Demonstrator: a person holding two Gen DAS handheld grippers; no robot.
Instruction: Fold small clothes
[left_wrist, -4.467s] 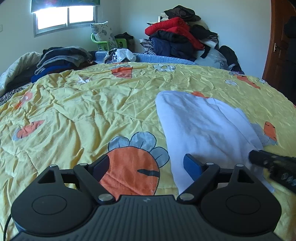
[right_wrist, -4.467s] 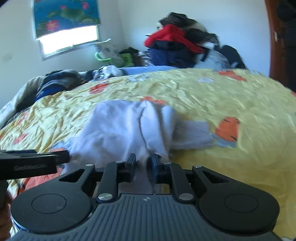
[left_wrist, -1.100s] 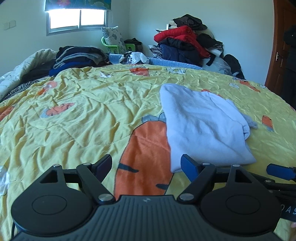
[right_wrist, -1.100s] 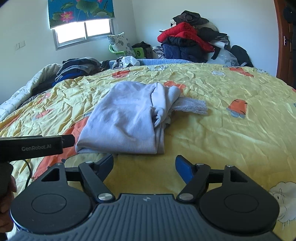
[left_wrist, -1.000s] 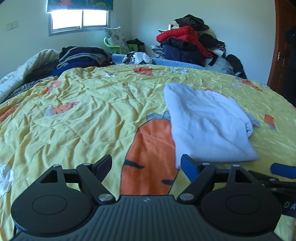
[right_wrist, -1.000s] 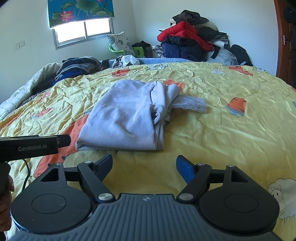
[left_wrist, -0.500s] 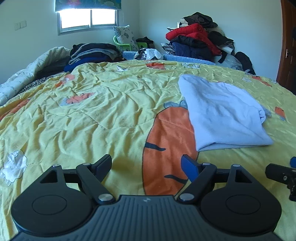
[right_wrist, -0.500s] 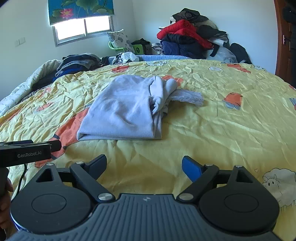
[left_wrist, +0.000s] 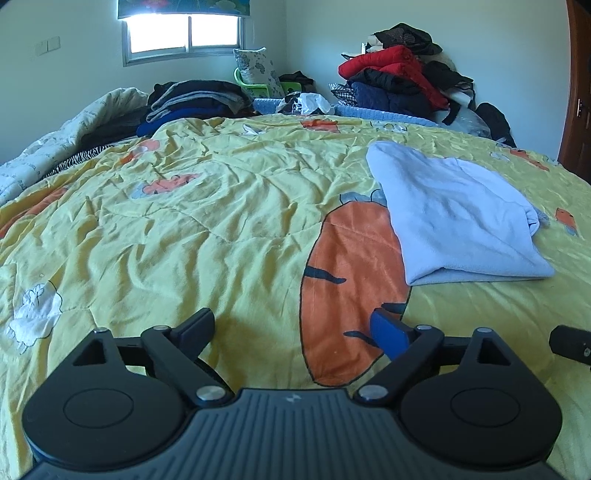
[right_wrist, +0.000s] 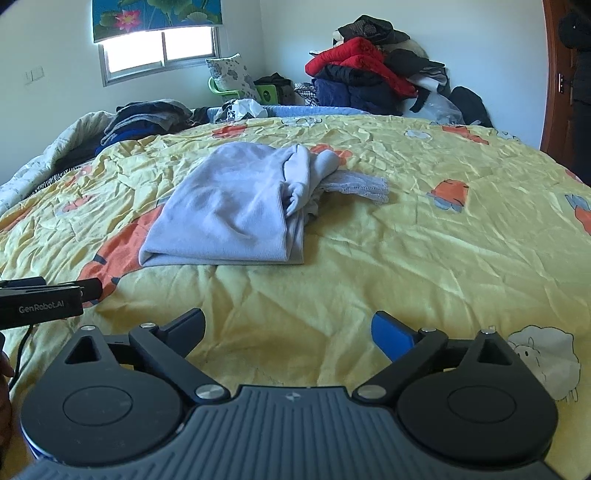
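Nearest your lenses, both tools hang over bare yellow quilt (right_wrist: 424, 266). Your left gripper (left_wrist: 297, 326) has its jaws spread wide, nothing between them, only the big orange carrot print (left_wrist: 351, 280) beneath; they have just been opening. Your right gripper (right_wrist: 288, 328) reads the same: jaws apart, empty, just been widening.

Further out, well clear of both tools, lies the pale lavender garment (right_wrist: 225, 210), already doubled over itself, its near folded edge facing you. A bunched seam runs down its right side, and a lacy trim (right_wrist: 360, 186) pokes out past it.

Handling, by judgement: soft knit, light, limp. It will drape and slump when lifted, and the layers may slide apart. Pinch through all layers at the two near corners, not the loose bunched side. The trim looks delicate; avoid snagging it.

Farthest back: stacked dark clothes (left_wrist: 195, 99) at left, a red-topped heap (left_wrist: 395, 81) against the wall.
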